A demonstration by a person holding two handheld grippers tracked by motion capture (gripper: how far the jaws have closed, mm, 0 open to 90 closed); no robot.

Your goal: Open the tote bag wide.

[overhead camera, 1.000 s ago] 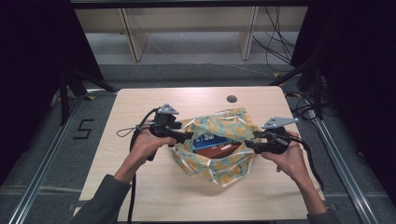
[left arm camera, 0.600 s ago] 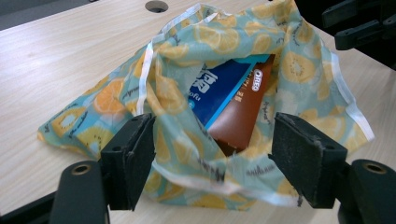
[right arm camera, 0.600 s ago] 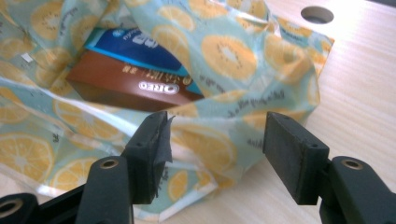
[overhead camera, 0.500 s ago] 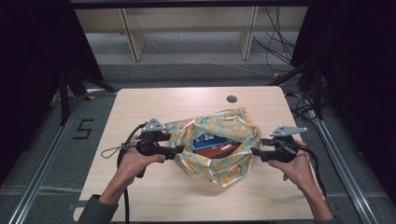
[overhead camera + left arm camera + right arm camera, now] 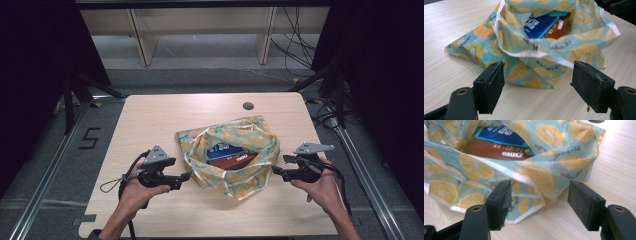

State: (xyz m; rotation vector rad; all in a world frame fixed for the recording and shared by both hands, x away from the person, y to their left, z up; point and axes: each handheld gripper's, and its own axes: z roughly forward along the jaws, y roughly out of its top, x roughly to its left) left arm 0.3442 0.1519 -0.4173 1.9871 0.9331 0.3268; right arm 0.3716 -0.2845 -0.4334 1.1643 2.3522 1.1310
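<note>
Lay open in the table's [image 5: 150, 120] middle: fruit-print bag [image 5: 240, 165], bare wood all round. Left gripper [image 5: 186, 176] and right gripper [image 5: 273, 170] just beside it, jaws wide, nothing held. Half hidden inside: blue packet [image 5: 541, 23], brown packet [image 5: 499, 152].

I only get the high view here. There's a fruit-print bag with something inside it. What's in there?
Observer: Two flat packets in the bag: a blue packet and a brown packet marked Oreo.
Operator: Is either tool gripping the cloth?
Observer: No. The left gripper has its jaws spread wide, short of the fabric.
Operator: And the other one?
Observer: The right gripper is open too, and the bag's white-edged hem lies just beyond its jaws.
</note>
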